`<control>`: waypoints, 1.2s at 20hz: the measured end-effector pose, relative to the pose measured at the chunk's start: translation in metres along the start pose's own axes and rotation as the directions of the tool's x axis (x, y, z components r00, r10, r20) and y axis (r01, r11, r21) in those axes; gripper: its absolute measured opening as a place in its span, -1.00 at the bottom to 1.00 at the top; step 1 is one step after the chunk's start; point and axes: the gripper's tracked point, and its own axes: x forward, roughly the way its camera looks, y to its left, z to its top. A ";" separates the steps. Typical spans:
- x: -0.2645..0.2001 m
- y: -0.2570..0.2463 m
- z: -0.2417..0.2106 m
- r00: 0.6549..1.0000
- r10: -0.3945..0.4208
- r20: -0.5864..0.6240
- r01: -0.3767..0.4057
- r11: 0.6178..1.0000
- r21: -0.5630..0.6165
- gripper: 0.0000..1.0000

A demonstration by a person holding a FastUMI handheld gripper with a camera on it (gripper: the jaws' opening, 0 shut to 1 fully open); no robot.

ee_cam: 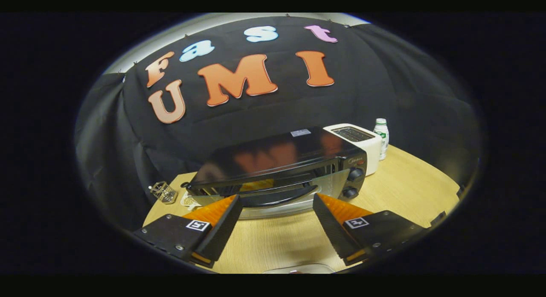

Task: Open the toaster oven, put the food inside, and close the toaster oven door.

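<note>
On the wooden bench, seen along the gripper's two fingers:

Bench (409, 190): light wood, with the black cloth wall behind its far edge.
Toaster oven (277, 169): black, it stands in the middle of the bench toward the far edge, just ahead of the fingers. Its glass door (273, 192) looks partly open, tilted toward the gripper, with a curved dark handle across it. Something yellow is visible behind the glass; I cannot tell what it is. Two round knobs (353, 182) sit one above the other on its right end.
Gripper (277, 209): spread wide, holding nothing. The fingertips are close to the lower edge of the door, one on each side of the handle's middle part; I cannot tell if they touch it.
White toaster (358, 141): just behind the right end of the oven, touching or almost touching it.
Small bottle (381, 137): white with a green label, upright, just beside the white toaster near the far right edge.
Wire object (163, 192): small, near the far left corner of the bench, left of the oven.
Pale item (298, 269): at the near edge, partly hidden, unclear.
</note>
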 end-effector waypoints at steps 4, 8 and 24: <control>-0.006 -0.004 0.009 1.000 -0.001 0.003 0.001 1.000 0.005 0.98; -0.025 -0.008 0.038 0.999 -0.008 0.040 0.008 1.000 -0.017 0.98; -0.138 -0.026 0.203 0.948 -0.065 0.312 0.122 0.979 -0.165 0.98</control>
